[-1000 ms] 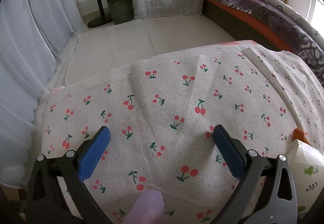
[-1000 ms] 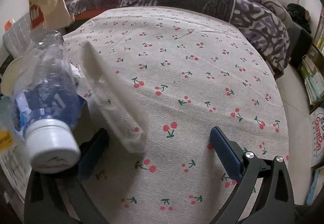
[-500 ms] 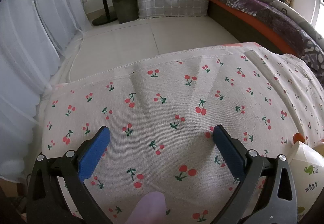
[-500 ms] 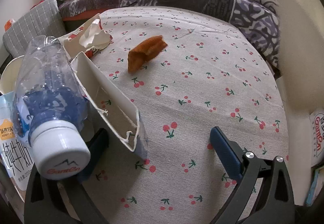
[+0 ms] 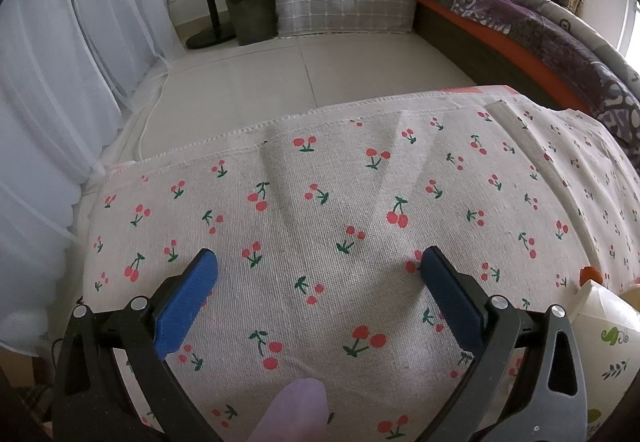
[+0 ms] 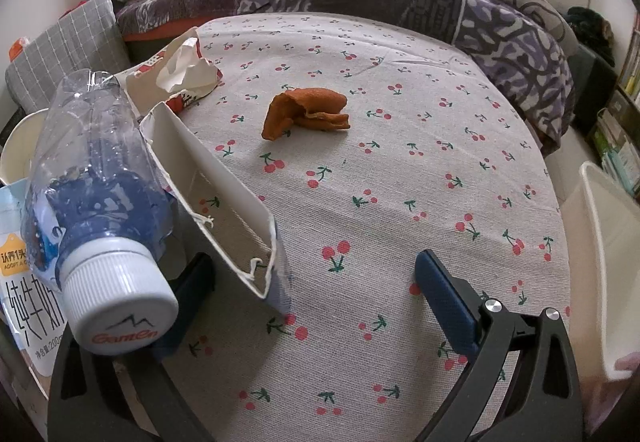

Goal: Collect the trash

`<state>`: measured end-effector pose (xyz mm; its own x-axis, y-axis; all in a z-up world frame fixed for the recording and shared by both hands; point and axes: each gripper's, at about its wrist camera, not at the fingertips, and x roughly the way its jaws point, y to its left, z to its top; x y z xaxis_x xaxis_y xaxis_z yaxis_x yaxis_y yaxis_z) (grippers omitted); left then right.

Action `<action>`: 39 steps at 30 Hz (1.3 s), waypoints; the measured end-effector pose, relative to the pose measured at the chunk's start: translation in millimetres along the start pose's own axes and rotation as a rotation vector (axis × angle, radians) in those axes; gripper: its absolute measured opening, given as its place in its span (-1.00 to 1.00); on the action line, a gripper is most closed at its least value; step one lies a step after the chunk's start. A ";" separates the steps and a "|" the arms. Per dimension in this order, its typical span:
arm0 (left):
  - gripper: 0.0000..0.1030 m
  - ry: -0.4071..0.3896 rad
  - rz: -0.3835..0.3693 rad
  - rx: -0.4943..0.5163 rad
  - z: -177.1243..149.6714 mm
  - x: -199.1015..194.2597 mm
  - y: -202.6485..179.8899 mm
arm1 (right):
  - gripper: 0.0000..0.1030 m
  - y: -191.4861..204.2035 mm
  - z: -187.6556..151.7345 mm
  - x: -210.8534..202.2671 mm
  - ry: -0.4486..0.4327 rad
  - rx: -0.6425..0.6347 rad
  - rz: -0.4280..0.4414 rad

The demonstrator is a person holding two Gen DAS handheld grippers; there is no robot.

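We see both grippers, left gripper (image 5: 316,262) and right gripper (image 6: 312,266), spread wide, empty; woven cherry-print tablecloth (image 6: 400,178), curled orange peel (image 6: 306,113) at 12, crinkled plastic bottle (image 6: 94,182) at 9.

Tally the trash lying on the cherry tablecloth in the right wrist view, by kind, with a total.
Plastic bottle: 1
Orange peel: 1
Open white carton: 1
Crumpled tissue pack: 1
Milk carton: 1
Paper cup: 1, partly hidden
Total: 6
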<state>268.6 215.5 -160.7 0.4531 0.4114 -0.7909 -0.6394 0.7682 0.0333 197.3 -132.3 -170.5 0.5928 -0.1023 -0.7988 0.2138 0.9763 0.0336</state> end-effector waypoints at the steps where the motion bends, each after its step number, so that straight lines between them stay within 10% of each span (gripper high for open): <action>1: 0.89 0.000 0.001 -0.001 -0.1 -0.1 -0.1 | 0.88 -0.3 0.0 -0.1 0.000 0.000 0.000; 39: 0.89 0.002 -0.017 -0.018 2.1 0.9 4.9 | 0.88 0.1 0.2 -0.3 0.000 0.000 -0.002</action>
<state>267.2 220.7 -159.9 0.4622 0.3975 -0.7927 -0.6427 0.7660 0.0093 197.2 -132.2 -170.1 0.5925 -0.1043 -0.7988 0.2153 0.9760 0.0323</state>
